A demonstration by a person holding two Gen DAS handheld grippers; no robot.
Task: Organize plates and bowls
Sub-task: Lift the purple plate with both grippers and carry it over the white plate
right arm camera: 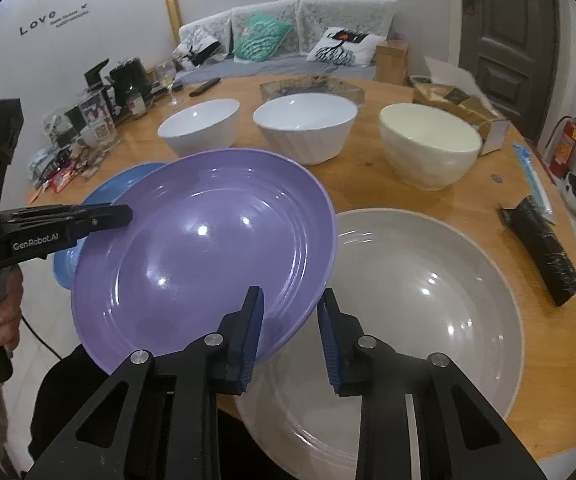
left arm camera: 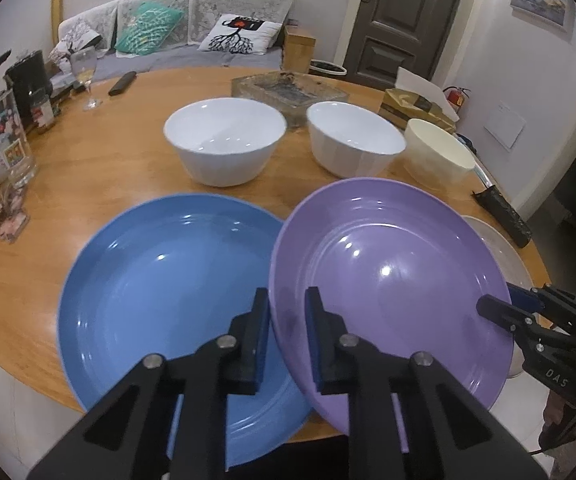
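A purple plate is held tilted above the table between both grippers. My left gripper straddles its left rim, jaws around the edge. My right gripper straddles its right rim; it also shows in the left wrist view. The left gripper shows in the right wrist view at the plate's left rim. A blue plate lies on the table under the purple one's left side. A grey plate lies at the right. Three bowls stand behind: white, white, cream.
The round wooden table carries a glass tray, a wine glass, a kettle, mug and clutter at the left, boxes at the back right, and a dark wrapped roll near the right edge.
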